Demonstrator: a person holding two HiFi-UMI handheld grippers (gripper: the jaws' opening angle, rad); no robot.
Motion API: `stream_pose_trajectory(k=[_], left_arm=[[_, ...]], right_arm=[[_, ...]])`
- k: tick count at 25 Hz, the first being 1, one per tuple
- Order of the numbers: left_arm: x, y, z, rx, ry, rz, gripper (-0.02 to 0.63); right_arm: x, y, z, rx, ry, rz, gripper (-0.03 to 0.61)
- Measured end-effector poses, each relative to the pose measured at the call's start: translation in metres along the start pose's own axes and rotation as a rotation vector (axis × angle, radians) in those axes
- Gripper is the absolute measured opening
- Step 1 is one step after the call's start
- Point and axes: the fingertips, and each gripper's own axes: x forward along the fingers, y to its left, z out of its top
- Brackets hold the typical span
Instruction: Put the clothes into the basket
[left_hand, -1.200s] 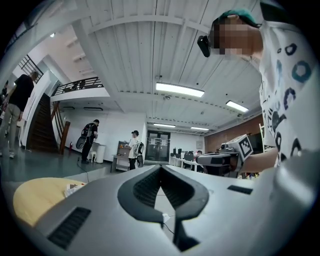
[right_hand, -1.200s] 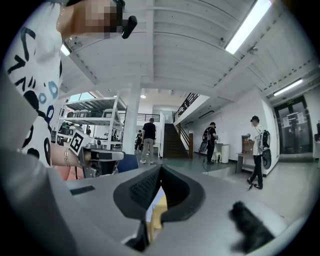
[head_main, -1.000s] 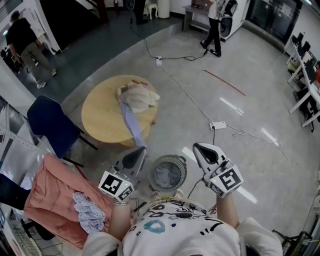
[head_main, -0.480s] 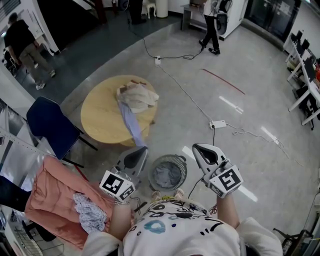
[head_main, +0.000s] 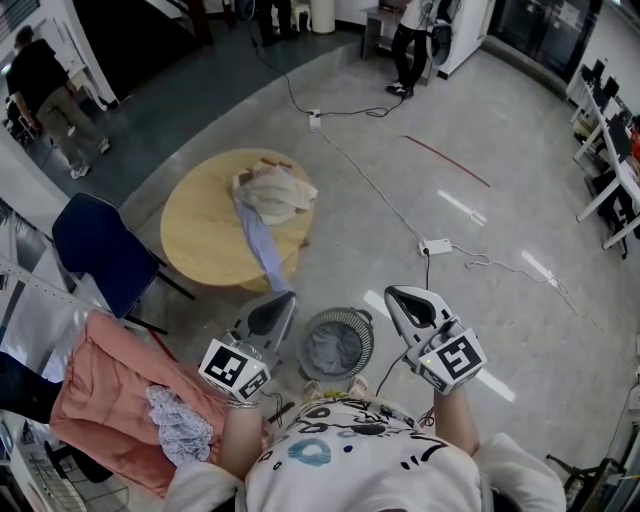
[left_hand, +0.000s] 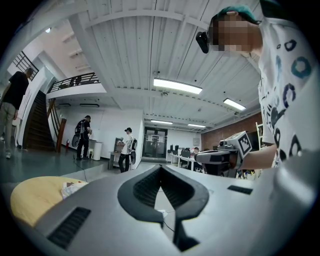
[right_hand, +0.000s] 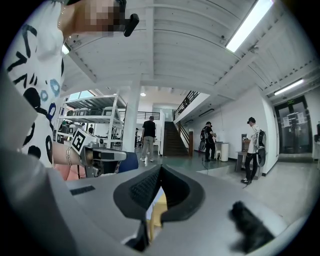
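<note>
- The left gripper is holding its jaws fully together, the dark pads meeting at the tips. Nothing is sitting between them and only floor is showing through the gap behind the tips.
- The right gripper is likewise holding its jaws closed tip to tip and gripping nothing. A strip of the yellow table top and some pale cloth, both far off, are showing through the gap behind the tips.
- In the head view the left gripper and the right gripper are hovering level on either side of the basket, neither touching it.
- The basket is standing on the floor just ahead of the person's feet, with a grey cloth lying inside it.
- The heap of clothes is lying on the far side of the round table, well apart from both grippers. A pale blue garment is trailing from it over the table's near edge.
- Compared with a second ago, both grippers are staying where they were and the clothes are lying unchanged. Only the walking person at the top of the head view is shifting leftward and further off.
- Counting in the head view: two grippers, one basket, one cloth in it, one table, one heap and one hanging garment.
- Also in the head view: one blue chair, and one salmon sheet with one patterned cloth on it.
- Two bystanders are showing there, the second at the upper left.
</note>
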Motion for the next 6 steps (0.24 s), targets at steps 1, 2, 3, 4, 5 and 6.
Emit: stream_pose_trajectory(k=[1, 2, 3, 4, 5, 6], left_arm=[[0.0001, 0.0006, -0.0009, 0.0, 0.001, 0.0, 0.003], [0.0, 0.0012, -0.0016, -0.001, 0.001, 0.0, 0.003], [-0.0002, 0.0018, -0.0023, -0.001, 0.001, -0.001, 0.003], [-0.0004, 0.0024, -0.0028, -0.001, 0.0, -0.002, 0.003], [-0.0007, 0.0029, -0.0033, -0.001, 0.0, -0.002, 0.003], [-0.0009, 0.0034, -0.0038, -0.001, 0.0, -0.003, 0.004]], right_arm=[[0.0009, 0.0003, 0.0003, -0.004, 0.003, 0.001, 0.028], [0.0019, 0.0005, 0.0008, -0.008, 0.006, 0.002, 0.027], [0.003, 0.0008, 0.0015, -0.013, 0.01, 0.003, 0.028], [0.004, 0.0011, 0.0022, -0.017, 0.014, 0.004, 0.028], [0.005, 0.0015, 0.0028, -0.021, 0.017, 0.005, 0.027], [0.006, 0.0018, 0.0035, -0.025, 0.02, 0.006, 0.028]])
